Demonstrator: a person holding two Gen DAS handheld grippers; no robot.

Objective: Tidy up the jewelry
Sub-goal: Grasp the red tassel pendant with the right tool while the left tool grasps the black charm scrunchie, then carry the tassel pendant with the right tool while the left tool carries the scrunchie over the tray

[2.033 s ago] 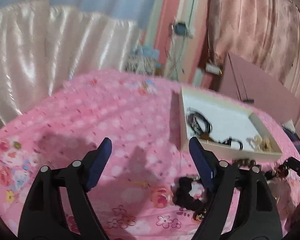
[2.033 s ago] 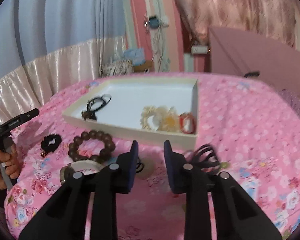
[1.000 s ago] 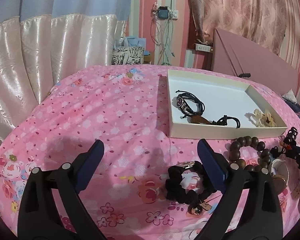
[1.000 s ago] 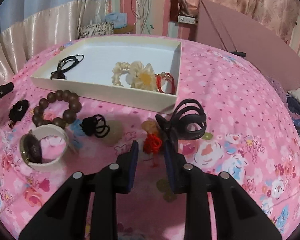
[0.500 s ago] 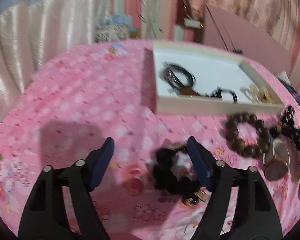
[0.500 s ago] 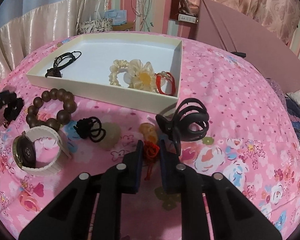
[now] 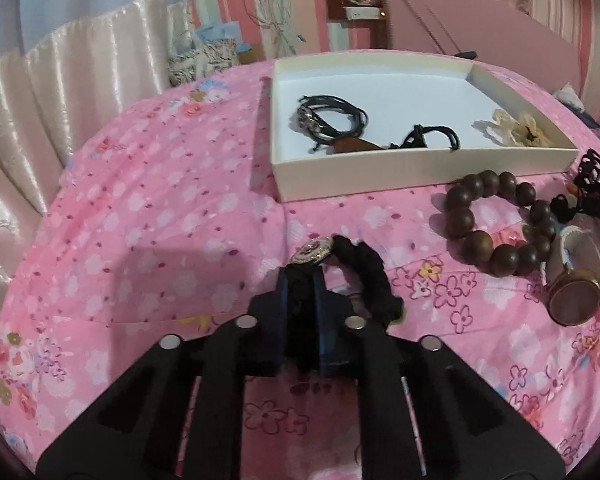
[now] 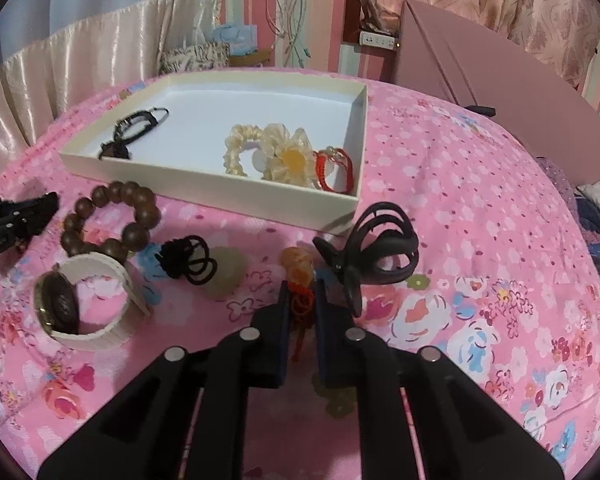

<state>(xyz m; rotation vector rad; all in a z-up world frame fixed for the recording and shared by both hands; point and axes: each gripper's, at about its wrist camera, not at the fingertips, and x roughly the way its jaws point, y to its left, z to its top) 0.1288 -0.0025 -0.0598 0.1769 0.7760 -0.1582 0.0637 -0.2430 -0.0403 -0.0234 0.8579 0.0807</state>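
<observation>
A: Left claw (image 7: 303, 276)?
B: Jaws just closed, now pinched on the black scrunchie (image 7: 364, 276); its silver charm (image 7: 313, 250) sits at their 12 o'clock, on the pink spread (image 7: 148, 216); the tray (image 7: 380, 168) lies at 1 o'clock, the bead bracelet (image 7: 496, 220) and watch (image 7: 576, 296) at 2 to 3 o'clock.
A: Right claw (image 8: 302, 300)?
B: Jaws also just closed, narrow, clamped on the red knot (image 8: 302, 300); an amber bead (image 8: 298, 264) sits at 12 o'clock, the hair tie (image 8: 188, 260) at 10, the black clip (image 8: 380, 244) at 1; the flower scrunchie (image 8: 284, 156) lies inside the tray.
</observation>
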